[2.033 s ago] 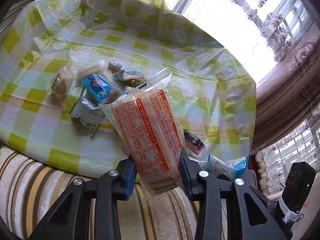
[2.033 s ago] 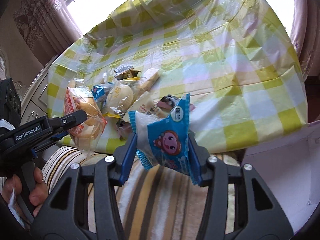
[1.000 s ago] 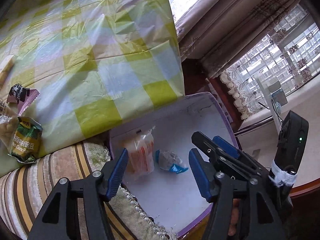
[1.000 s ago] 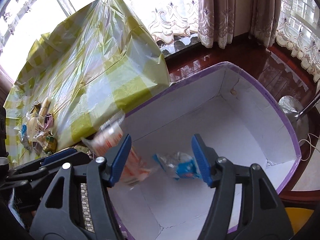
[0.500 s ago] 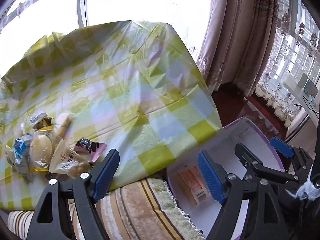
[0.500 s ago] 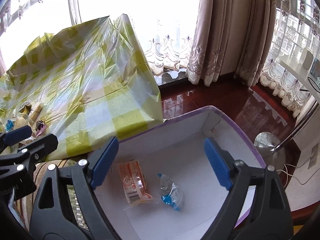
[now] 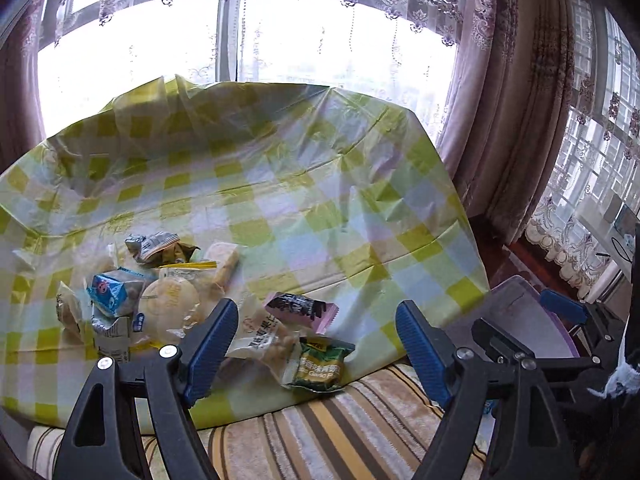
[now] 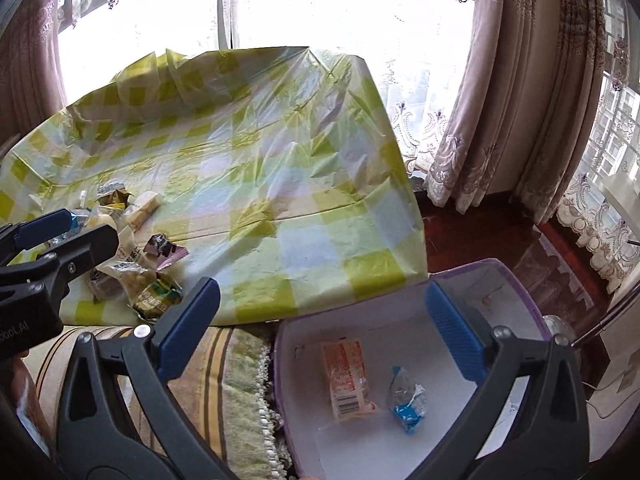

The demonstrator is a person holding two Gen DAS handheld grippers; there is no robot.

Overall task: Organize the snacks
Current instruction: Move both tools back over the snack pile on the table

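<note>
right gripper opening, empty | left gripper agape, empty | crinkly packets in white box

Left tool open, empty — right tool opening.

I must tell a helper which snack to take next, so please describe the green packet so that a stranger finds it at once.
Look at the table under the yellow-green checked cloth, then at the pile of snacks on its near left part. The green packet lies at the pile's near right end, at the cloth's front edge, just in front of a pink and black wrapper. It is the only dark green pack with yellow lettering.
</note>
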